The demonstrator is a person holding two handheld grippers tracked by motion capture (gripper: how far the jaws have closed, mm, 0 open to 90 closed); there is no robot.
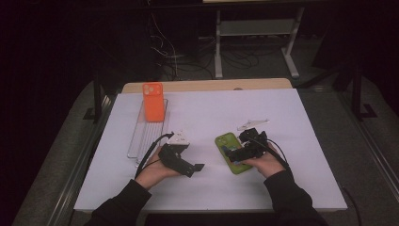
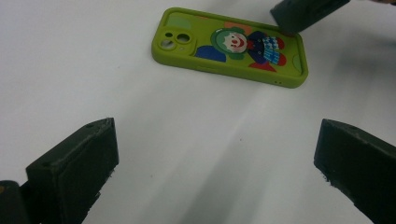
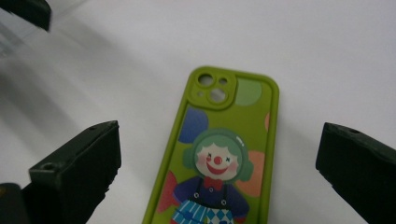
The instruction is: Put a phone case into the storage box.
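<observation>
A green phone case [image 1: 229, 149] with a clown picture lies flat on the white table, camera holes toward the far side. My right gripper [image 1: 235, 153] hovers over its near end, jaws wide open, the case [image 3: 219, 158] lying between them below. To the left of the case my left gripper [image 1: 195, 168] is open over bare table, pointing at the case [image 2: 231, 46] with nothing between its jaws. An orange phone case [image 1: 153, 102] stands at the far end of a clear rack [image 1: 147, 136] on the left.
A small white flat piece [image 1: 251, 125] lies just beyond the right gripper. The white table surface [image 1: 291, 169] has free room at the right and near edges. Beyond the table's far edge are cables and a metal frame [image 1: 256, 28] on the floor.
</observation>
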